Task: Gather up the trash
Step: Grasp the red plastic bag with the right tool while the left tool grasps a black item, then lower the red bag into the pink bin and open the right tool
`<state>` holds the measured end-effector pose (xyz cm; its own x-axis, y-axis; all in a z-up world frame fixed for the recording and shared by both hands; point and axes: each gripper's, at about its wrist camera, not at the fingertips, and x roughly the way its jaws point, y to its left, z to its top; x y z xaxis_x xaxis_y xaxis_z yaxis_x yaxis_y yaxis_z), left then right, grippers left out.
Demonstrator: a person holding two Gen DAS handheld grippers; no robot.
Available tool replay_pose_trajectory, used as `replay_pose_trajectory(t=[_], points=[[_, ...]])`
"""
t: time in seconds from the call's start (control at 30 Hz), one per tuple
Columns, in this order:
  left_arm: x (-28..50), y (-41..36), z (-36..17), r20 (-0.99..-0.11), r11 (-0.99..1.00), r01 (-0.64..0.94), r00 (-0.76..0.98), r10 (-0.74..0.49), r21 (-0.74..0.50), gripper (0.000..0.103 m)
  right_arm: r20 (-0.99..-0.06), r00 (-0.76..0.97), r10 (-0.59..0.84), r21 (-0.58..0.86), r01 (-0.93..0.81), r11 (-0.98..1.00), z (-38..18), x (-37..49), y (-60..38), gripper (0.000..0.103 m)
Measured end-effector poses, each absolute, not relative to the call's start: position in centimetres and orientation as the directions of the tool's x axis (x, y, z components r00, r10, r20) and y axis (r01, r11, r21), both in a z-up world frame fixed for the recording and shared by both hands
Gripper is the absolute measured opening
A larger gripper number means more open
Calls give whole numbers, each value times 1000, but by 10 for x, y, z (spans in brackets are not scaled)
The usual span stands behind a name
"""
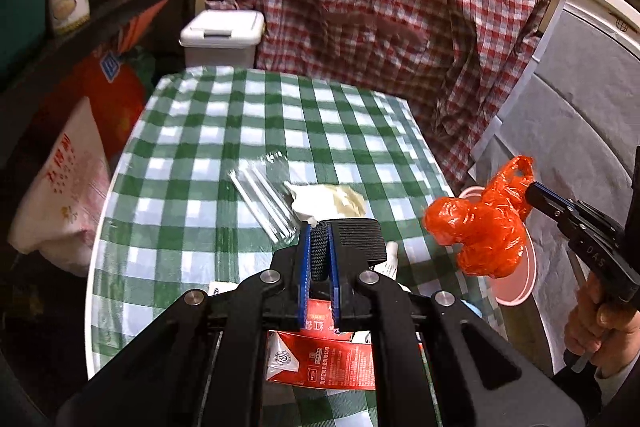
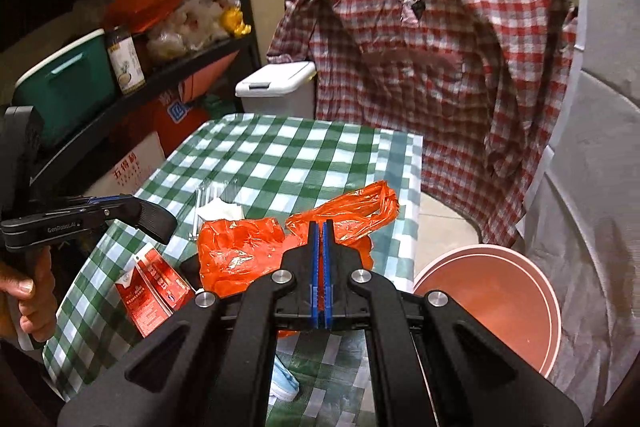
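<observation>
My left gripper (image 1: 319,227) is shut on a red carton (image 1: 320,359), which hangs under its fingers just above the green checked table (image 1: 208,131). The right wrist view shows the same left gripper (image 2: 154,219) with the red carton (image 2: 150,287) dangling tilted below it. My right gripper (image 2: 322,227) is shut on a crumpled orange plastic bag (image 2: 248,255), held clear of the tabletop. Seen from the left wrist, the right gripper (image 1: 536,193) carries the orange bag (image 1: 480,235) past the table's right edge, over a pink bin (image 1: 520,287).
Clear plastic packaging (image 1: 264,199) and a crumpled white tissue (image 1: 320,203) lie mid-table. The pink bin (image 2: 500,299) stands on the floor to the right. A white lidded bin (image 1: 222,35) and a hanging plaid shirt (image 1: 380,7) are behind the table. Loaded shelves (image 1: 80,7) line the left.
</observation>
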<state>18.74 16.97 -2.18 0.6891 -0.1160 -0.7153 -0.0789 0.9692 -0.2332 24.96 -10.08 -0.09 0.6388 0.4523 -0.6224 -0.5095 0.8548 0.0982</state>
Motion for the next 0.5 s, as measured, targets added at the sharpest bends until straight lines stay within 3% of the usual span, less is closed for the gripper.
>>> replay_pose_trajectory(t=[0.5], points=[[171,148,10,-638,980,-102,770,-30,-169,8,-563,708,427,121,-440,890,21,239,-132,2]])
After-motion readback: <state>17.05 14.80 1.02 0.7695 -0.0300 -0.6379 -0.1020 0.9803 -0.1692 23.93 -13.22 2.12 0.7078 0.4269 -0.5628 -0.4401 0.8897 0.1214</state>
